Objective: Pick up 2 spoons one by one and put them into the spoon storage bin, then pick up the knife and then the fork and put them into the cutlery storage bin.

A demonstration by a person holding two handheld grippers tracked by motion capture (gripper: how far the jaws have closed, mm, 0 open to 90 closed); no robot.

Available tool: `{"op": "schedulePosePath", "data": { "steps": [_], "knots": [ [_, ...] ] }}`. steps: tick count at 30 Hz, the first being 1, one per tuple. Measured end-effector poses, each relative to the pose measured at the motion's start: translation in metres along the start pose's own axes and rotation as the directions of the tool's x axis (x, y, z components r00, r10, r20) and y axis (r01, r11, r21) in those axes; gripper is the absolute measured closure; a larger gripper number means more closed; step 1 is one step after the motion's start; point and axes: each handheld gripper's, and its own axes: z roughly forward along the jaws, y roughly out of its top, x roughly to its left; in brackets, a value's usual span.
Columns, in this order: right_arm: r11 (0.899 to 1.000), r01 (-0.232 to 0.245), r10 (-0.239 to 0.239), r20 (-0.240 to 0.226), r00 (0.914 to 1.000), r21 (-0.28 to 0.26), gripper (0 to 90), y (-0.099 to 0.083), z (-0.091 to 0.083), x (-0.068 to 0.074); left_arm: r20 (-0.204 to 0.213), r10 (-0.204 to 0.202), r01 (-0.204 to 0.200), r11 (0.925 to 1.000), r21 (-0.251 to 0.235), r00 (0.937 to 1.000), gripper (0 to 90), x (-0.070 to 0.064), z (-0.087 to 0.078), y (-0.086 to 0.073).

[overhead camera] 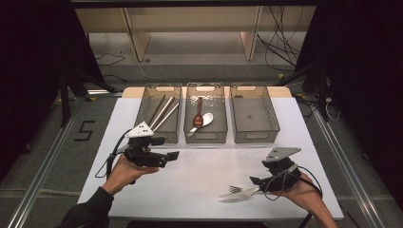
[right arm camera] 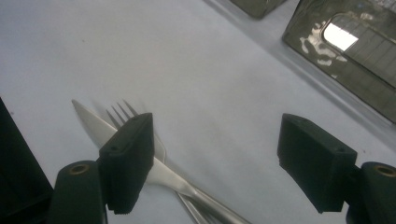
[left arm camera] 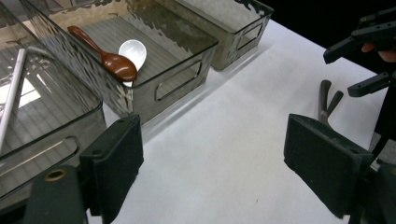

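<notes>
1. Table (overhead camera: 199, 166): a white surface carrying three clear bins along its far edge. The left bin (overhead camera: 159, 114) holds chopsticks (overhead camera: 163, 112); the middle bin (overhead camera: 205, 114) holds a brown spoon (overhead camera: 198, 116) and a white spoon (overhead camera: 204, 121); the right bin (overhead camera: 254, 114) holds nothing that can be made out.
2. Risk, double pick: the fork (right arm camera: 122, 112) and knife (right arm camera: 93, 123) lie crossed and touching on the near right part of the table. A closure over the crossing would likely lift both, or pinch one and drag the other aside.
3. Risk, slip: both pieces are thin, smooth metal lying flat. A shallow or off-centre pinch may let a piece pivot or drop on the way to a bin.
4. Right gripper (right arm camera: 215, 163): jaws spread wide, holding nothing. It hovers over the crossed handles; one jaw stands above the fork and knife. Contact cannot be confirmed.
5. Left gripper (left arm camera: 212, 172): jaws spread wide, holding nothing, above bare table in front of the left and middle bins.
</notes>
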Motion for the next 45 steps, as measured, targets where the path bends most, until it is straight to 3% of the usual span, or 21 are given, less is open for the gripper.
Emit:
{"op": "schedulePosePath", "data": {
  "steps": [10,14,32,37,41,45],
  "knots": [
    [0.998,0.021,-0.019,-0.035,0.9992,0.062,26.8,-0.006,0.009,-0.001,-0.021,-0.014,0.014,0.9999,0.006,0.9997,16.9,0.006,-0.008,-0.017],
    [0.996,0.04,-0.037,-0.039,0.9985,0.08,25.9,-0.006,0.011,0.001,-0.024,-0.001,0.001,1.0,-0.003,0.9997,16.9,0.006,-0.011,-0.021],
    [0.984,0.09,-0.086,-0.037,0.9956,0.153,25.2,-0.009,0.017,0.004,-0.043,-0.016,0.015,0.9997,-0.018,0.9989,16.1,0.007,-0.019,-0.033],
    [0.978,0.098,-0.092,-0.043,0.9948,0.182,25.7,-0.009,0.02,0.003,-0.037,-0.021,0.02,0.9996,-0.021,0.9991,16.0,0.006,-0.019,-0.036],
    [0.971,0.113,-0.104,-0.053,0.9931,0.21,26.5,-0.007,0.023,0.0,-0.038,-0.003,0.002,0.9999,-0.012,0.9993,15.8,0.004,-0.019,-0.038],
    [0.959,0.128,-0.111,-0.081,0.9905,0.252,27.1,-0.007,0.027,-0.003,-0.039,-0.007,0.007,0.9998,-0.019,0.9992,15.8,0.003,-0.02,-0.04]
  ]
}}
